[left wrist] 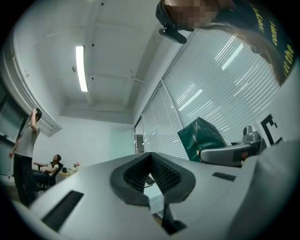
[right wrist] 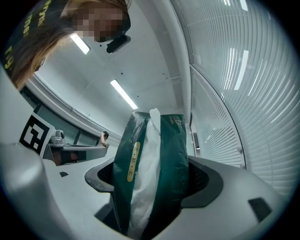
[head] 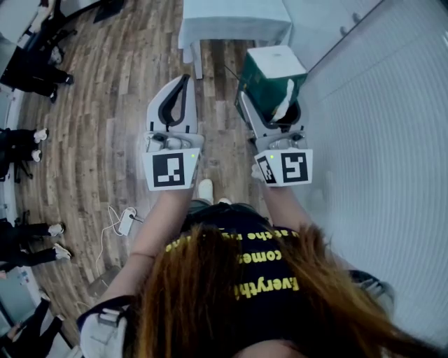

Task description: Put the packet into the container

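Both forearms reach forward, side by side. The left gripper (head: 183, 82) has its 2 jaws pressed together, empty. The right gripper (head: 273, 108) clamps the green packet (head: 269, 70).

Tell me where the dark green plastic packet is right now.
The dark green plastic packet is clamped in the right tongs. In the head view it sits right of centre, in front of the person, close to the white-covered table.
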A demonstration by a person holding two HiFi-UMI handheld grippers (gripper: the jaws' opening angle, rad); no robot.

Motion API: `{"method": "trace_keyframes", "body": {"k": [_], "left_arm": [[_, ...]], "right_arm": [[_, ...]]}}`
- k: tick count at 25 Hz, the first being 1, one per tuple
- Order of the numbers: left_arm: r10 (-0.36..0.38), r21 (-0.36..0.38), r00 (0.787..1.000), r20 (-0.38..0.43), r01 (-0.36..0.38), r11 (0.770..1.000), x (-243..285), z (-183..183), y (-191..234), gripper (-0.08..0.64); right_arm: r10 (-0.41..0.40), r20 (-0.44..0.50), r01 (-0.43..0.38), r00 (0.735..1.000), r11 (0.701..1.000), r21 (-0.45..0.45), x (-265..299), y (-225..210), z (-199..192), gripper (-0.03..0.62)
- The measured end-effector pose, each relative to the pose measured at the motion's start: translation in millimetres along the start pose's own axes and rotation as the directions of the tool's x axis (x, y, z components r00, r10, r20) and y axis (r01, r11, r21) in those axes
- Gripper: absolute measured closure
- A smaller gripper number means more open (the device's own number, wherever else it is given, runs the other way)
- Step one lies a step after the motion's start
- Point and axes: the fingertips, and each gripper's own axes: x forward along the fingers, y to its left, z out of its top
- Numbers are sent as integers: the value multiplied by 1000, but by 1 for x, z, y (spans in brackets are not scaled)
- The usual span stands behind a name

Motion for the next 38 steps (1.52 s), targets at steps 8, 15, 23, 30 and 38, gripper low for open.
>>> {"method": "trace_keyframes", "body": {"k": [8,15,23,30,38], "left_arm": [[-14,-33,1000,13,15,999,33,-2,62,558],[-19,-33,1000,18,20,999,39,-5,83,558],[-22,-40,1000,9,23,999,43,-13,84,558],[-18,-48,1000,-9,17,999,48,-23,81,558],[3,-29,1000,-12,-3,1000,54,-23,76,558]], "right_arm": [[-23,-10,23,1000,999,-26,64,20,-1,215],[-35,-6,35,999,999,-31,82,27,-4,215],[-44,-14,43,999,999,-29,84,23,-10,215],[-47,-38,46,998,999,-19,86,13,-23,215],[-16,-28,16,999,1000,0,90,7,-23,215]]}}
